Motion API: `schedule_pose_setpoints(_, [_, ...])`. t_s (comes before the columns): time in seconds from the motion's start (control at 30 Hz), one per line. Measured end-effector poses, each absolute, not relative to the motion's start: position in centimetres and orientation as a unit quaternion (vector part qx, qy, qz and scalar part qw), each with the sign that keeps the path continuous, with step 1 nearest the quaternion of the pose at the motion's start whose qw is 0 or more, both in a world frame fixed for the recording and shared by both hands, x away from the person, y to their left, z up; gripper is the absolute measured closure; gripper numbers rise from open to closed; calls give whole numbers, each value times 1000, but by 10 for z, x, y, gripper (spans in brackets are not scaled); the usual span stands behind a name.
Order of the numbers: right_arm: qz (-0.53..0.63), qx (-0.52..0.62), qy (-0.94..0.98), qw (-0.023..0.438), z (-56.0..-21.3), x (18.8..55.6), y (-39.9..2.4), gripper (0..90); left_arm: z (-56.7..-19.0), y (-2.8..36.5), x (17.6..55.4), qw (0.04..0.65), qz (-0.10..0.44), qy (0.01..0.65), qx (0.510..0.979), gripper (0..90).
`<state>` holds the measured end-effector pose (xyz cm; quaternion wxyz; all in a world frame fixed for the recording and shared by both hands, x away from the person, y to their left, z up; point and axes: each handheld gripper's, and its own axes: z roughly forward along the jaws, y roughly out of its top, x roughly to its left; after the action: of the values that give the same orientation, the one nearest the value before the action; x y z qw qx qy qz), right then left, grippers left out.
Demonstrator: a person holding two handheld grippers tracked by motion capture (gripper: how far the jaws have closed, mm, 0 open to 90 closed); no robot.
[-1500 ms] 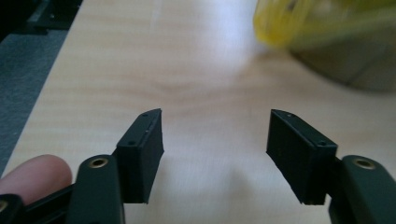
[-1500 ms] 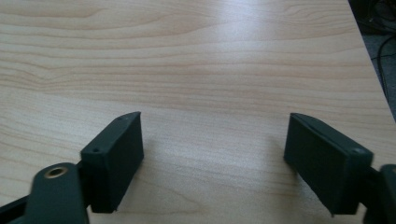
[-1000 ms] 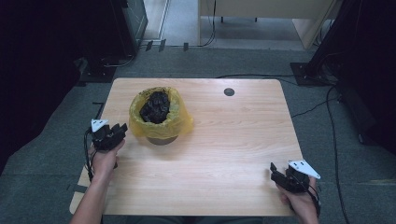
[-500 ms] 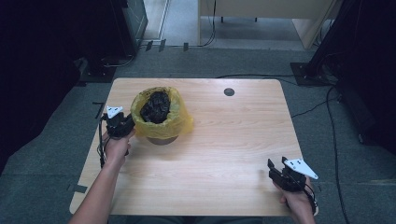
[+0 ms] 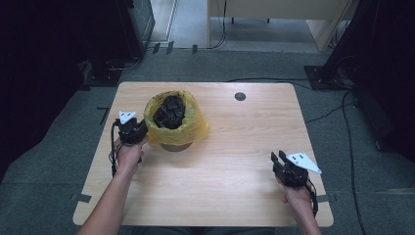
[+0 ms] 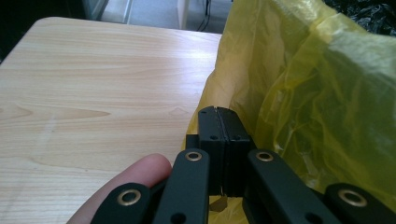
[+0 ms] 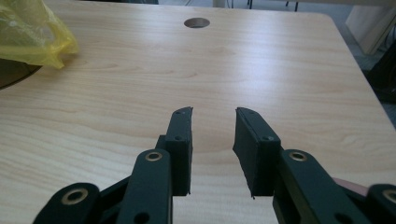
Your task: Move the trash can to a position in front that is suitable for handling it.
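A yellow plastic bag (image 5: pixel 190 128) lines a round container on the table's left half and holds crumpled black stuff (image 5: pixel 170 111). My left gripper (image 5: pixel 142 129) is at the bag's left side. Its pads (image 6: pixel 212 123) have just closed together on a fold of the bag (image 6: pixel 317 93), and yellow film shows beside and under them. My right gripper (image 5: pixel 279 157) hovers low over the table's near right part. Its jaws (image 7: pixel 212 112) stand partly apart with nothing between them and have just been closing. The bag's (image 7: pixel 28 37) edge lies far off to their left.
The wooden table (image 5: pixel 235 161) has a round cable hole (image 5: pixel 240 96) at the back, also ahead of the right gripper as the hole (image 7: pixel 196 22). The container's dark base (image 5: pixel 175 146) shows under the bag. Grey floor and cables surround the table.
My left gripper moved away from the person and to the right, up against the bag's side. The right gripper lifted a little and its jaws narrowed.
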<state>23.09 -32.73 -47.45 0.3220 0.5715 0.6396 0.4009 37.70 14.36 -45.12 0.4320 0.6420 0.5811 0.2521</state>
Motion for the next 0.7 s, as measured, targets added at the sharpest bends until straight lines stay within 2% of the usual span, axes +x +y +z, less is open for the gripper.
schedule_pose_setpoints(0.23, [418, 562, 643, 309, -457, 256, -309, 653, -451, 132, 377, 433, 246, 572, 652, 894])
schedule_pose_setpoints(0.3, [423, 563, 640, 309, -452, 263, -303, 690, -450, 129, 377, 434, 243, 570, 653, 894])
schedule_pose_setpoints(0.37, [443, 564, 634, 290, -445, 274, -296, 749, -450, 124, 377, 436, 240, 569, 655, 899])
schedule_pose_setpoints(0.7, [452, 555, 636, 290, -430, 310, -264, 789, -450, 109, 378, 440, 233, 560, 662, 900])
